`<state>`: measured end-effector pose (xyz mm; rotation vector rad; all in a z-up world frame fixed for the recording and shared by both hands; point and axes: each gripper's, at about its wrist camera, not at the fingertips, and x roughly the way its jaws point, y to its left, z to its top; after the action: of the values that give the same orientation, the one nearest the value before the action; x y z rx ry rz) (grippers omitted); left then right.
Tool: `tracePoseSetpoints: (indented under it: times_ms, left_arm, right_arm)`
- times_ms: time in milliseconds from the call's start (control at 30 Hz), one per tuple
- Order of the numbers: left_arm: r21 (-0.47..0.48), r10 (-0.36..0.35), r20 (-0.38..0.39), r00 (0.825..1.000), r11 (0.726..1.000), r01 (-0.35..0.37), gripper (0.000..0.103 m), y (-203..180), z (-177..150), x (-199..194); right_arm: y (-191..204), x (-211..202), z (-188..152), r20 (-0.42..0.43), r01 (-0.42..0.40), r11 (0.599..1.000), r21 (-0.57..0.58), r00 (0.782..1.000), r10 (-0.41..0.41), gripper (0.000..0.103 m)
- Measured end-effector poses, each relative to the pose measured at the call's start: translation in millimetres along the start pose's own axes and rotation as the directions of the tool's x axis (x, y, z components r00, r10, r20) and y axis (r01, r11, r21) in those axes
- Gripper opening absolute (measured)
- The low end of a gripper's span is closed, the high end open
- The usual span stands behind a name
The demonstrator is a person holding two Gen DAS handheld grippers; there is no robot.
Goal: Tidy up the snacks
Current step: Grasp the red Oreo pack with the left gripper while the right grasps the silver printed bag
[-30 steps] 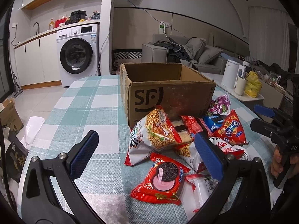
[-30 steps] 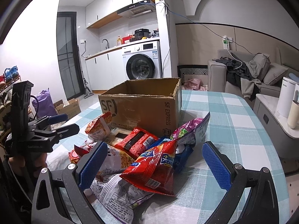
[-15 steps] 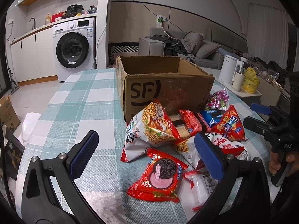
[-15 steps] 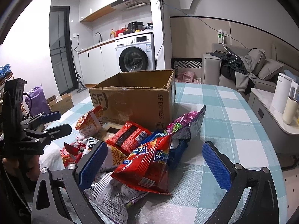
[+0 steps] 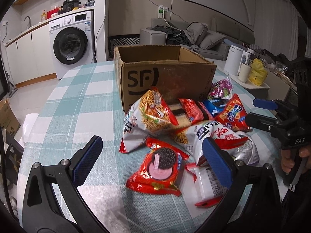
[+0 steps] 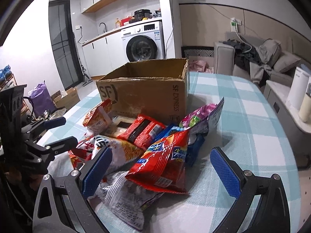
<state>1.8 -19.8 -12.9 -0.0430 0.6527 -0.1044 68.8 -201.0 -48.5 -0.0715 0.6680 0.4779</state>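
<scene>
Snacks: a loose pile of packets on the checked tablecloth (image 5: 73,101), heaped against the near wall of the open cardboard box (image 5: 167,73). Box interior looks empty from here, though its floor is hidden, so nothing appears packed yet.

Step in hand, as judged: pick the first packet. Best candidate for the left gripper (image 5: 153,161) is the Oreo packet (image 5: 161,167), lying flat and clear at the near edge of the pile, directly between its fingers. Approach low, pinch a crimped end, not the puffed middle, lift clear of the noodle-snack bag (image 5: 151,114) behind it, then drop over the box rim.

Left gripper: jaws wide apart, holding nothing, not touching any packet.

Right gripper (image 6: 161,167): jaws equally wide, empty, framing the red chip bag (image 6: 165,161) that tops its side of the pile. Contact between the left pad and the silver-white bag (image 6: 120,196) under it cannot be settled.
</scene>
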Motion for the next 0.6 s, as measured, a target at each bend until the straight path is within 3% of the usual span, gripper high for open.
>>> tracePoseSetpoints:
  times_ms: [600]
  left_arm:
    - [0.024,-0.037,-0.124,0.992,0.999,0.040,0.102,-4.5,-17.4,9.9]
  right_arm:
    - [2.7,5.5,-35.7,-0.151,-0.131,0.981,0.143,0.977,0.152,0.103]
